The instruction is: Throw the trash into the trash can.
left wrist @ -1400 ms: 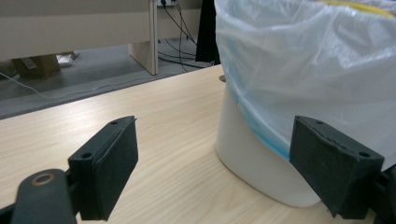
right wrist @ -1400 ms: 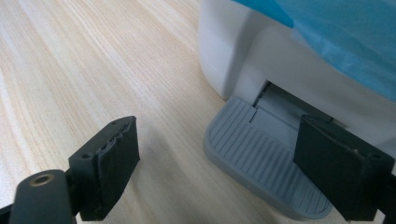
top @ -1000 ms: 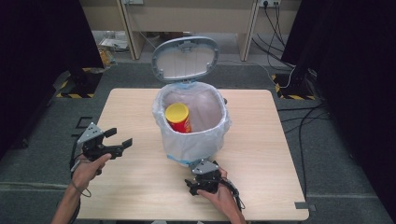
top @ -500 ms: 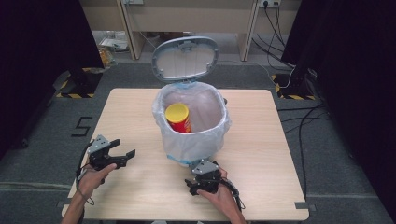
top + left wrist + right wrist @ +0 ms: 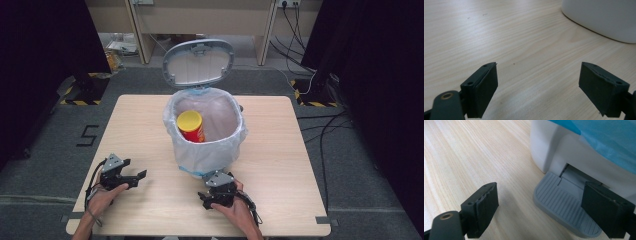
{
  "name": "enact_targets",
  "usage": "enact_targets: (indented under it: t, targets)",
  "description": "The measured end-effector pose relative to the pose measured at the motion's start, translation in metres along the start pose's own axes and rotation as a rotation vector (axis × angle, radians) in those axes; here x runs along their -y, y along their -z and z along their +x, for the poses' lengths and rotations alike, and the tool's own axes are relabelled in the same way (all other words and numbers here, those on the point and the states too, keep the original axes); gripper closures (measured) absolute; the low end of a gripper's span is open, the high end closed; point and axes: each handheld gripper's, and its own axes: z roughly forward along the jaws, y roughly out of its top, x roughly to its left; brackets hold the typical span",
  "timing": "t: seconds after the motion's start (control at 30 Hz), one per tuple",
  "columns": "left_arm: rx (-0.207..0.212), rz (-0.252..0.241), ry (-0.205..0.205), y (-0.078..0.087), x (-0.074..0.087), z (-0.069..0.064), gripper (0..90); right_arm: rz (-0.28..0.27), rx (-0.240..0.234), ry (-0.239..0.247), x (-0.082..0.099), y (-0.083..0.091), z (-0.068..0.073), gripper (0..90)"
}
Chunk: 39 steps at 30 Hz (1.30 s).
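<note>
Pale wood-grain worktop [image 5: 150, 125] on grey carpet marked "5" [image 5: 89, 135], carrying at centre an open pedal bin [image 5: 205, 150] holding a red, yellow-lidded canister [image 5: 191, 126] with unreadable label; left claw [image 5: 136, 178] at 8 o'clock and right claw [image 5: 206, 199] at 6 o'clock, by the grey pedal [image 5: 564, 205], both wide and empty.
</note>
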Motion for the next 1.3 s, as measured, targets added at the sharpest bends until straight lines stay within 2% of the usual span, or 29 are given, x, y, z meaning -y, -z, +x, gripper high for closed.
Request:
enact_targets:
  t: [0.23, 0.5, 0.73, 0.83, 1.13, 1.3]
  targets:
    - [-0.01, 0.03, 0.001, 0.002, 0.007, 0.001, 15.2, 0.001, 0.003, 0.001, 0.0, 0.0, 0.001, 14.3]
    - [-0.019, 0.096, -0.058, 0.004, 0.01, -0.007, 15.2, 0.001, 0.002, -0.001, 0.0, 0.0, 0.0, 14.4]
    - [-0.002, 0.151, -0.093, 0.009, 0.016, -0.012, 15.2, -0.001, 0.003, 0.0, 0.0, 0.0, 0.001, 14.4]
    - [0.023, 0.172, -0.082, 0.012, 0.018, -0.012, 14.7, 0.001, 0.003, 0.001, 0.0, 0.0, 0.001, 14.4]
    - [0.012, 0.165, -0.077, 0.019, 0.024, -0.021, 15.3, 0.004, 0.008, 0.012, 0.0, 0.0, 0.001, 14.3]
    - [0.012, 0.167, -0.077, 0.019, 0.024, -0.021, 15.1, 0.006, 0.012, 0.021, 0.0, -0.001, 0.002, 14.4]
